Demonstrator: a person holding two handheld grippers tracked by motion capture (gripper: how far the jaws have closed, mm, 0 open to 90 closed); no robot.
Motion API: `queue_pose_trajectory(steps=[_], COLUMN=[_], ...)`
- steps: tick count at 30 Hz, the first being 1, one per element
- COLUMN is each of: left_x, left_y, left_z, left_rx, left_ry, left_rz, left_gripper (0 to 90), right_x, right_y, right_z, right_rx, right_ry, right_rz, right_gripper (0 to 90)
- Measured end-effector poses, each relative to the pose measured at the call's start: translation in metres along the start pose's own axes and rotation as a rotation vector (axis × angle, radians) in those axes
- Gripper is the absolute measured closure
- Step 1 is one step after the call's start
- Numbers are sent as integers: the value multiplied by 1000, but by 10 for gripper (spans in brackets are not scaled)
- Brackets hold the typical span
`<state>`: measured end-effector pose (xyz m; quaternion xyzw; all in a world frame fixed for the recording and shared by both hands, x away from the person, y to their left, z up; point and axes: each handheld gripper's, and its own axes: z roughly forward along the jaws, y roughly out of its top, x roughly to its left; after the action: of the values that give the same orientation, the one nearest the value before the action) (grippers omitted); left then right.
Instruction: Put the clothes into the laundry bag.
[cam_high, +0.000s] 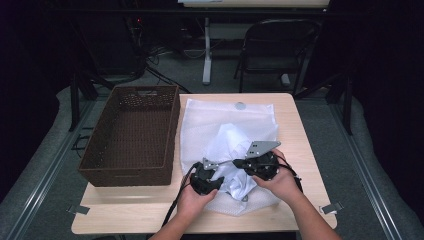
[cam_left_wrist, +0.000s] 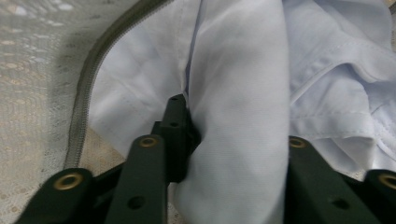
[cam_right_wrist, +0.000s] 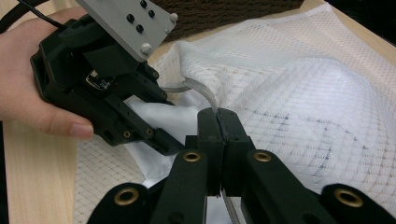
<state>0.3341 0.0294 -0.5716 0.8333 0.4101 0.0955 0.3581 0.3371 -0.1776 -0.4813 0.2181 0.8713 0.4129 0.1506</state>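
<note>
A white mesh laundry bag (cam_high: 225, 112) lies flat on the wooden table, with a crumpled white garment (cam_high: 227, 142) bulging out of its near end. My left gripper (cam_high: 217, 179) is shut on a thick fold of that garment (cam_left_wrist: 243, 70); the fold hides the right-hand fingertip. Beside it runs the bag's grey zipper (cam_left_wrist: 86, 88). My right gripper (cam_right_wrist: 218, 114) is shut on the bag's zipper edge and lifts the mesh (cam_right_wrist: 303, 93) a little. The left gripper (cam_right_wrist: 163, 140) sits right next to it, its jaws in the white cloth (cam_right_wrist: 154, 116).
A brown wicker basket (cam_high: 172, 130) stands on the left half of the table, close against the bag's left side. Bare wood shows along the front edge (cam_high: 150, 220) and the right side. Beyond the table are a folding chair (cam_high: 277, 45) and a white desk leg (cam_high: 206, 55).
</note>
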Motion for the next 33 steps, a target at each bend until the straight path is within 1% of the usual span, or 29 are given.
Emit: queue_pose_trajectory(steps=[2, 6, 7, 10, 11, 13, 14, 16, 18, 20, 21, 22, 23, 24, 26, 29, 33], left_x=[0, 0, 0, 0, 0, 0, 0, 2, 2, 1, 2, 1, 1, 1, 1, 1, 3], left_y=[0, 2, 2, 5, 6, 8, 9, 12, 14, 16, 18, 19, 20, 22, 24, 27, 29], left_z=[0, -1, -1, -3, -4, -5, -6, -7, -6, -6, -7, -6, -6, -6, -4, -4, -3], left_rx=[2, 1, -2, -9, -11, -24, -34, -34, -44, -52, -48, -58, -59, -57, -64, -70, -85], left_ry=[-2, -11, -6, -17, -16, -16, -21, -25, -24, -24, -27, -32, -35, -31, -32, -26, -19], left_rz=[0, -20, -18, -38, -34, -47, -60, -63, -69, -82, -78, -91, -96, -90, -101, -102, -121], left_gripper=[717, 767, 775, 790, 792, 796, 798, 799, 800, 801, 801, 801, 801, 801, 801, 801, 801], right_x=[0, 0, 0, 1, 1, 1, 2, 2, 2, 2, 2, 2, 2, 2, 2, 3, 3], right_y=[0, 0, 0, 0, 0, 1, 1, 1, 1, 1, 1, 1, 1, 1, 1, 1, 1], right_z=[0, 0, 0, 0, 1, 1, 1, 1, 1, 1, 1, 1, 1, 1, 1, 1, 1], right_rx=[0, 0, 1, 0, 0, 0, 0, -2, -1, -1, -1, -2, -2, -2, -2, -2, -3], right_ry=[1, 1, 2, 2, 2, 2, 2, 3, 4, 4, 5, 6, 6, 7, 7, 8, 9], right_rz=[-1, -4, -3, -2, -3, -3, -3, -5, -7, -9, -7, -7, -7, -7, -8, -9, -9], right_gripper=[892, 892, 892, 892, 892, 892, 892, 892, 892, 892, 892, 892, 892, 892, 892, 892, 892])
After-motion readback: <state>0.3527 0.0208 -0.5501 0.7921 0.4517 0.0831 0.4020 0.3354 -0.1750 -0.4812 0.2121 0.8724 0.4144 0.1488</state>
